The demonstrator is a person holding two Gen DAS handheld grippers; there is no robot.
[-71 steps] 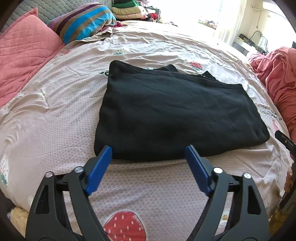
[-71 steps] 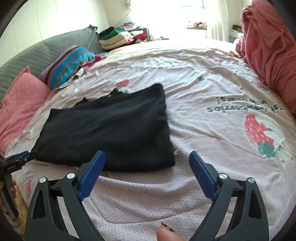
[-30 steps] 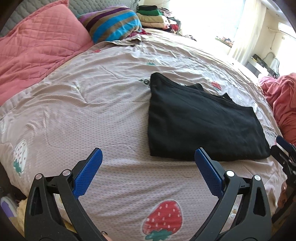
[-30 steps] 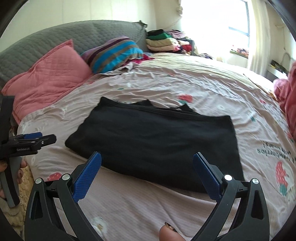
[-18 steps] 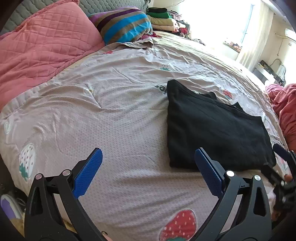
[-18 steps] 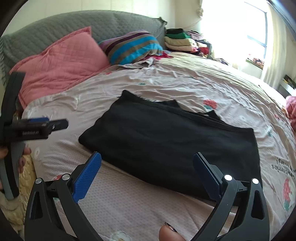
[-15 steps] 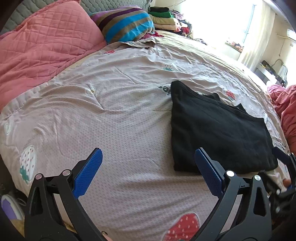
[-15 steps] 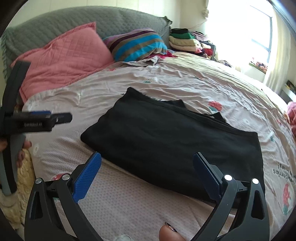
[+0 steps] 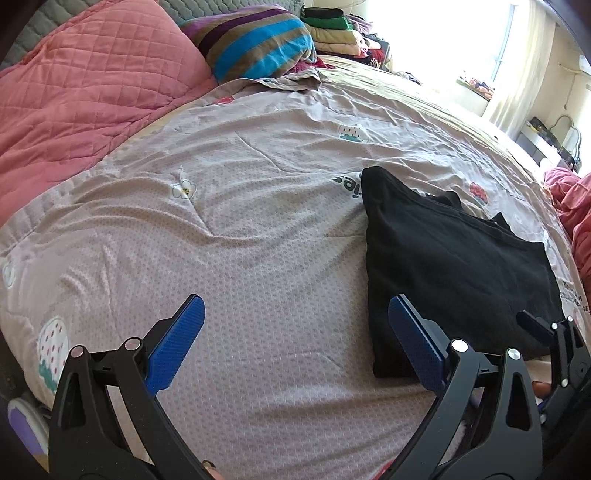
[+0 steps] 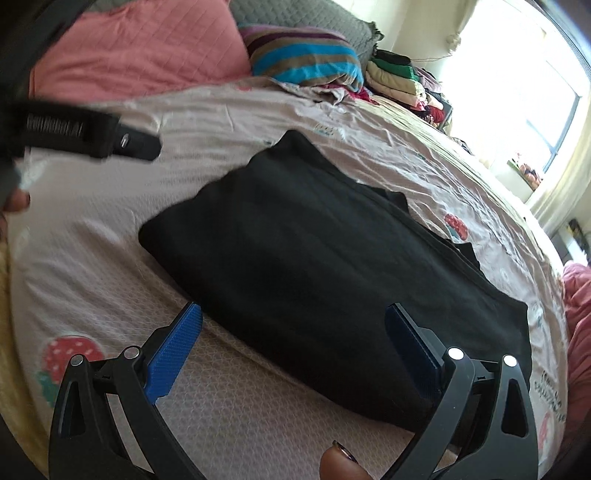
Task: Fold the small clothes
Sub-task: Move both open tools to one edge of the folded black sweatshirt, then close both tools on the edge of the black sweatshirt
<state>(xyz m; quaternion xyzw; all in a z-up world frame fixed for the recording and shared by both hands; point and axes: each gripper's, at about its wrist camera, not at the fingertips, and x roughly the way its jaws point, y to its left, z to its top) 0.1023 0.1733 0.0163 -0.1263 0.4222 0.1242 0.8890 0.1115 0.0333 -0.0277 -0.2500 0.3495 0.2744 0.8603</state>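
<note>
Left to right: pink quilt (image 9: 81, 85) and striped pillow (image 9: 255, 44) at the headboard, stack of folded clothes (image 9: 332, 31) behind them. Left gripper (image 9: 295, 341) over bare bedsheet (image 9: 240, 221), jaws spread, holding nothing. Folded black garment (image 9: 450, 266) lies flat on the bed, just right of it. Right gripper (image 10: 293, 345) at the garment's near edge, jaws spread wide, empty. Pink blanket (image 9: 578, 214) bunched at far right.
</note>
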